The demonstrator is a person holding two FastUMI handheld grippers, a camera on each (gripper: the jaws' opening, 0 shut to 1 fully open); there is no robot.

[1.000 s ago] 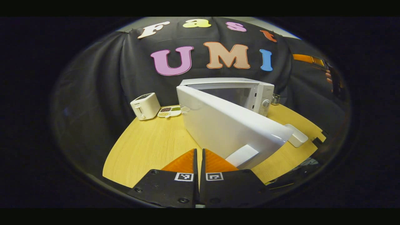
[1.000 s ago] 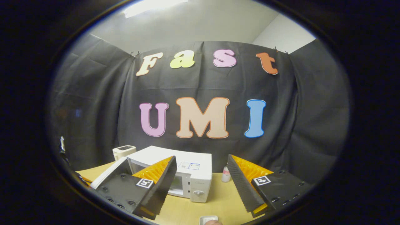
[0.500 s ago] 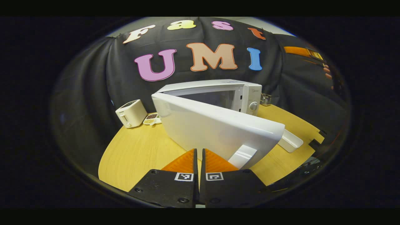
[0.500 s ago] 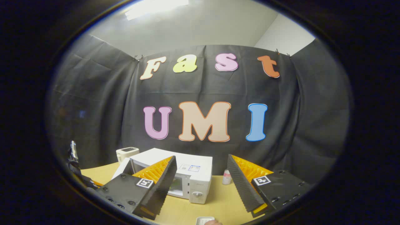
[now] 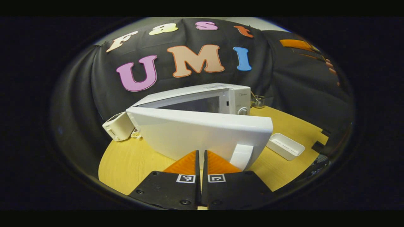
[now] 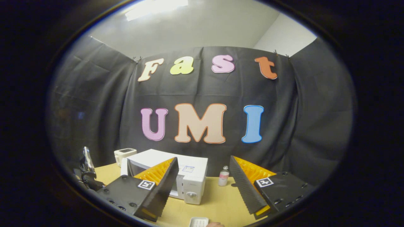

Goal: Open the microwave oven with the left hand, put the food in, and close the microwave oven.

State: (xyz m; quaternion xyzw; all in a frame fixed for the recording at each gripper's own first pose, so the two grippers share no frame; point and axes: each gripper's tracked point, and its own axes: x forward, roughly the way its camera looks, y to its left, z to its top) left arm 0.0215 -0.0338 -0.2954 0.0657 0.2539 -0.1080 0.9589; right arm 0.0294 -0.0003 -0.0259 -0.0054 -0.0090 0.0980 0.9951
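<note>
The microwave oven (image 5: 232, 97) is standing on the bench (image 5: 132, 160) with its door (image 5: 202, 135) swung wide open. The left tool (image 5: 201, 164) is sitting just in front of the door, fingers pressed together and gripping nothing, beside the door handle (image 5: 241, 156). The right tool (image 6: 203, 186) is hovering above the bench, fingers spread apart and empty. A white tray (image 5: 285, 146) is lying on the bench near the door's free edge; its contents cannot be made out. A toaster (image 5: 117, 126) is standing beside the oven.
</note>
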